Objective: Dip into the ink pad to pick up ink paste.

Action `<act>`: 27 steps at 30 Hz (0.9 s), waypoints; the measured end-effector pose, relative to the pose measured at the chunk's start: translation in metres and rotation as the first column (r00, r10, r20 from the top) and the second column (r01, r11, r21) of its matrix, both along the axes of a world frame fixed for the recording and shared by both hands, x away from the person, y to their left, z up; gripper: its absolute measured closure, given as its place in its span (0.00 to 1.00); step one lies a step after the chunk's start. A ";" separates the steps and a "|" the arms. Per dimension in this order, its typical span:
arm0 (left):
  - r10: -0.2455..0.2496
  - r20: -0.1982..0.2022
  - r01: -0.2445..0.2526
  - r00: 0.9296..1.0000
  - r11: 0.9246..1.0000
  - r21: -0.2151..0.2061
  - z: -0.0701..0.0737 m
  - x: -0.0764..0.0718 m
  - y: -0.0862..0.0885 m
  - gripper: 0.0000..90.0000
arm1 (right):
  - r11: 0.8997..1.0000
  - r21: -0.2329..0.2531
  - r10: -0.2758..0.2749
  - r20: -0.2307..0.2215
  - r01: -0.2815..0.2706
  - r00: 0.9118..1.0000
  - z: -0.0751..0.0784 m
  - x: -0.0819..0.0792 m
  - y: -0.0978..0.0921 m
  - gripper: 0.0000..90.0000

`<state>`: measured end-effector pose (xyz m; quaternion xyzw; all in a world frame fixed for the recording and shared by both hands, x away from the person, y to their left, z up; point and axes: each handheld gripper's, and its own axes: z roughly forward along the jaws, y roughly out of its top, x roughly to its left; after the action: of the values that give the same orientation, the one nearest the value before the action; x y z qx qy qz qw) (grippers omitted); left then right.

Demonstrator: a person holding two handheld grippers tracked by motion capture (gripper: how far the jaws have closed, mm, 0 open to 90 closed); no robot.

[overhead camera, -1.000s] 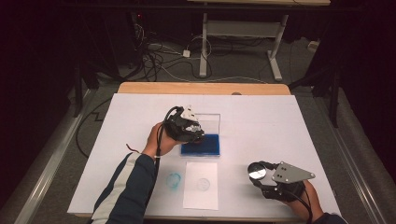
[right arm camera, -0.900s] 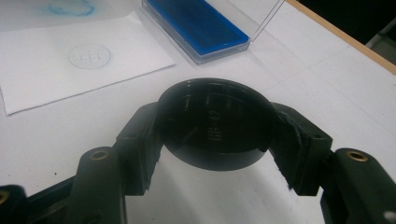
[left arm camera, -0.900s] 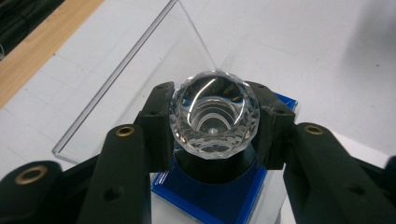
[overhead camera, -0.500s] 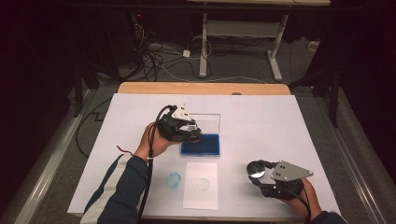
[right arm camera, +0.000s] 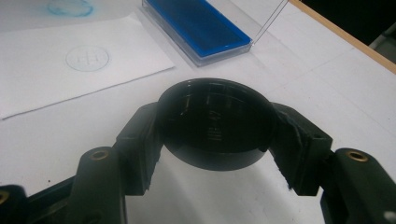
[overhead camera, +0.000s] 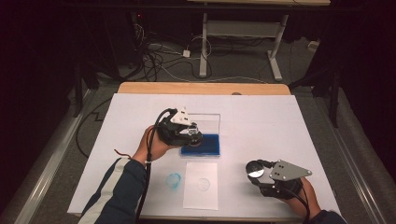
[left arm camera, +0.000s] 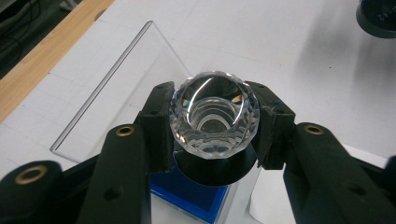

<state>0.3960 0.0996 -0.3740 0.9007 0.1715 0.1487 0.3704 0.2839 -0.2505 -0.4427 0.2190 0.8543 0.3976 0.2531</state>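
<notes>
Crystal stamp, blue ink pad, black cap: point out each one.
crystal stamp (left arm camera: 214,114): left gripper view, on its faceted glass top.
blue ink pad (right arm camera: 201,24): right gripper view, on the blue inked surface.
black cap (right arm camera: 215,126): right gripper view, on its dark round face.

We take the ink pad (overhead camera: 205,145) as our landmark, lying in its open case near the middle of the table (overhead camera: 289,121). Our left gripper (overhead camera: 189,135) hangs over its left end, jaws clamping a glass stamp (left arm camera: 214,114). In front of the pad lies a sheet of paper (overhead camera: 201,185). Front-right of the pad, well apart, our right gripper (overhead camera: 261,173) clasps a round cap (right arm camera: 215,123).
</notes>
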 end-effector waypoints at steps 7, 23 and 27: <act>-0.012 0.006 0.012 1.000 1.000 -0.005 0.002 -0.008 0.004 0.60 | 1.000 0.000 0.000 0.000 0.000 1.000 0.001 0.000 0.001 0.43; -0.064 0.006 0.064 0.998 0.998 0.000 0.001 -0.023 -0.002 0.60 | 1.000 -0.003 0.000 0.005 0.000 1.000 0.001 -0.001 0.001 0.43; -0.074 0.005 0.074 0.997 0.997 -0.003 0.000 -0.026 -0.002 0.60 | 1.000 -0.003 0.002 0.003 -0.002 1.000 0.001 -0.001 0.002 0.43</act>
<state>0.3703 0.0975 -0.3736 0.9055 0.1372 0.1369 0.3775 0.2830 -0.2488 -0.4419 0.2173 0.8548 0.3968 0.2541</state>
